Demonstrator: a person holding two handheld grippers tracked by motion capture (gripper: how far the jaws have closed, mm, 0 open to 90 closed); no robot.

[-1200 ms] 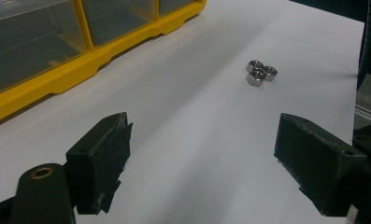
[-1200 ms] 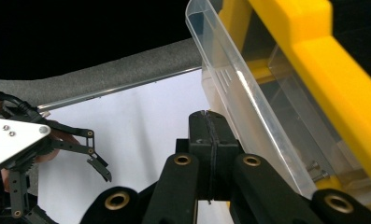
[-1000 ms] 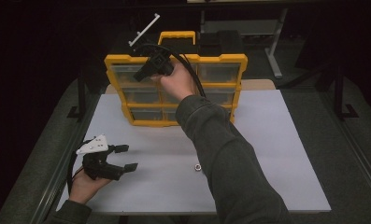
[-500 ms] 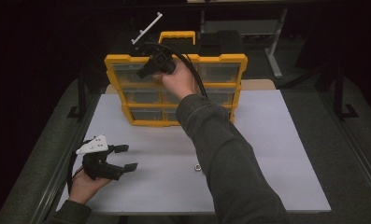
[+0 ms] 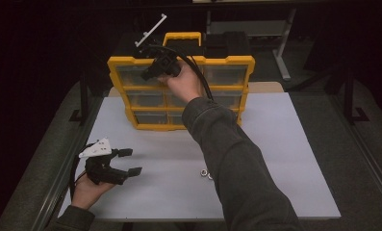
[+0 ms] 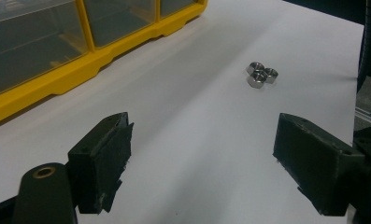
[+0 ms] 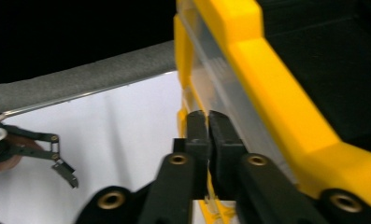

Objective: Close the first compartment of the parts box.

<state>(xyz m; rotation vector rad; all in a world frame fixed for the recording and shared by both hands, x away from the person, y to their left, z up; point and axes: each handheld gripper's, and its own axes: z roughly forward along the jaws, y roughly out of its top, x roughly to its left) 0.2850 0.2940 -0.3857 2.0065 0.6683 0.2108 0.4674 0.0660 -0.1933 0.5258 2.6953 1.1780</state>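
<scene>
**Drawer pinched, nuts still waiting**

My right gripper is up at the yellow drawer organizer, which stands near the far edge of the tabletop. In the right gripper view its fingers are all but pressed together at the front lip of the top-left drawer. They have just eased apart a touch, and I cannot tell whether they are gripping the clear plastic edge or only resting against it. The drawer looks shut or barely started; I see no gap that would let anything drop in.

My left gripper sits low near the tabletop's near left corner, fingers spread wide with nothing between them, pointing across the white surface.

The three small steel nuts lie bunched together, touching each other, on the bare tabletop towards the middle of its near edge, well apart from the organizer and ahead of my left fingers.

By my reckoning the job is at its opening stage: the drawer is to be pulled out, then the nuts picked up and carried to it. No nut has been lifted yet.
</scene>
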